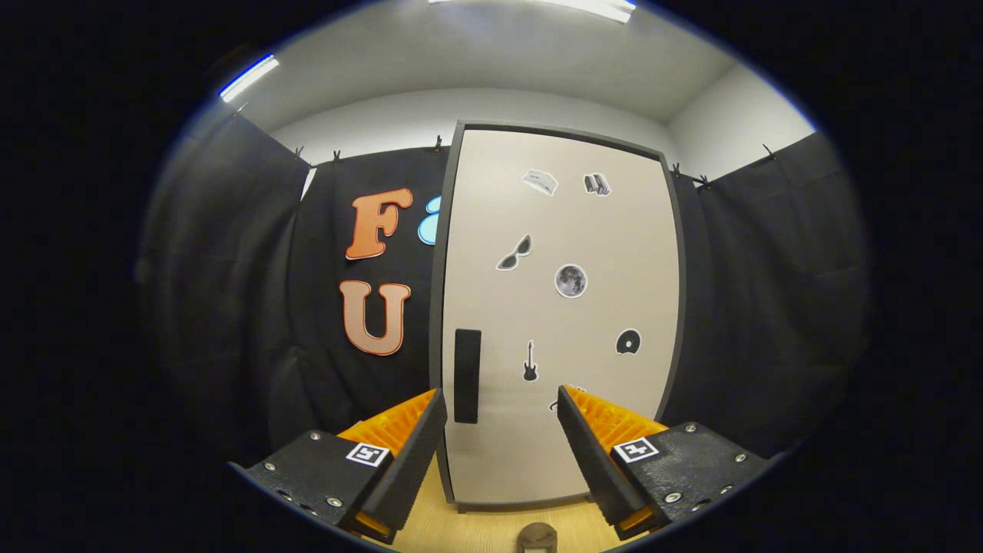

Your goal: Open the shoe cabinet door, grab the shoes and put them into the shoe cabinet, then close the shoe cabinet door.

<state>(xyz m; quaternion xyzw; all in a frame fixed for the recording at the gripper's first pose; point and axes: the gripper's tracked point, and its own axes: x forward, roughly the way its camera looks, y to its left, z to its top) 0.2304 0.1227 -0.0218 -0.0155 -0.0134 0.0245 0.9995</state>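
Note:
A tall shoe cabinet (561,307) stands ahead of me with its pale door shut inside a dark frame. A black vertical handle (467,375) sits near the door's left edge, just beyond my left fingertip (434,411). Several small stickers dot the door. My gripper (501,403) is open, its two fingers spread apart with nothing between them, pointing at the lower part of the door. A small rounded brownish object (537,536) lies on the wooden surface between the fingers' bases; I cannot tell what it is.
Black cloth walls (768,307) hang on both sides of the cabinet. A light wooden surface (491,526) runs beneath the fingers up to the cabinet's base. White walls and a ceiling light (247,77) are above.

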